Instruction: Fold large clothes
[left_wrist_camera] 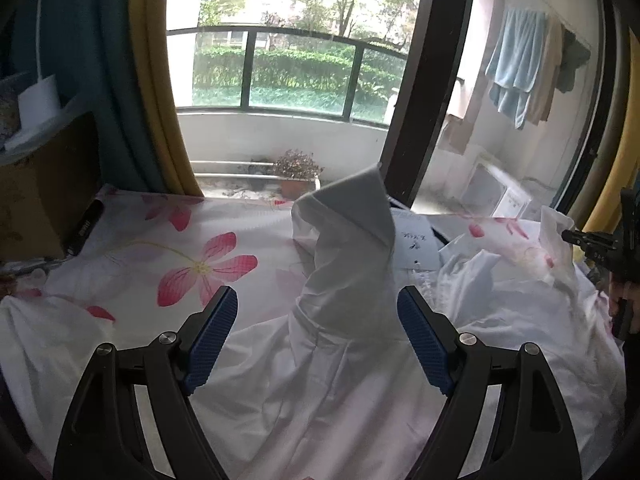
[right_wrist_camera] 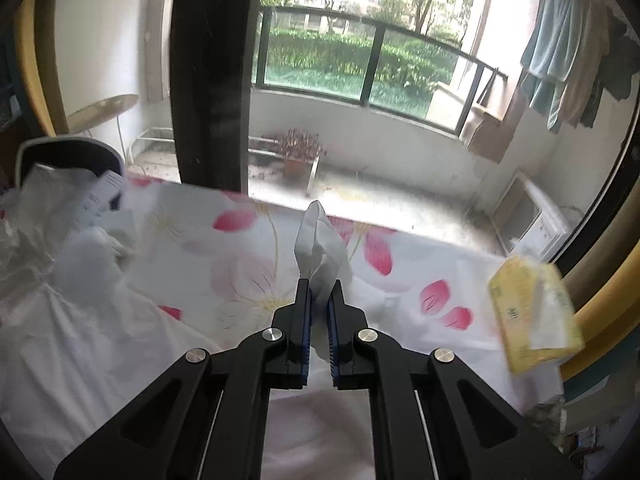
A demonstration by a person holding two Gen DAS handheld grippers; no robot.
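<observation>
Blue-padded fingers of the left gripper (left_wrist_camera: 318, 344) stood wide apart and held nothing, with a raised peak of the white garment (left_wrist_camera: 348, 248) standing between them toward 12 o'clock on the floral bedsheet (left_wrist_camera: 192, 248). On the right wrist view, the right gripper (right_wrist_camera: 319, 312) was nearly closed, pinching a fold of that garment (right_wrist_camera: 316, 240), and a yellow tissue pack (right_wrist_camera: 532, 312) lay at 3 o'clock.

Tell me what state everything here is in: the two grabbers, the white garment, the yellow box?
left gripper: open, jaws wide either side of a raised fold.
right gripper: shut on the white garment.
white garment: crumpled, unfolded, one part peaked up.
yellow tissue box: tilted, tissue sticking out.
floral sheet: spread out.
</observation>
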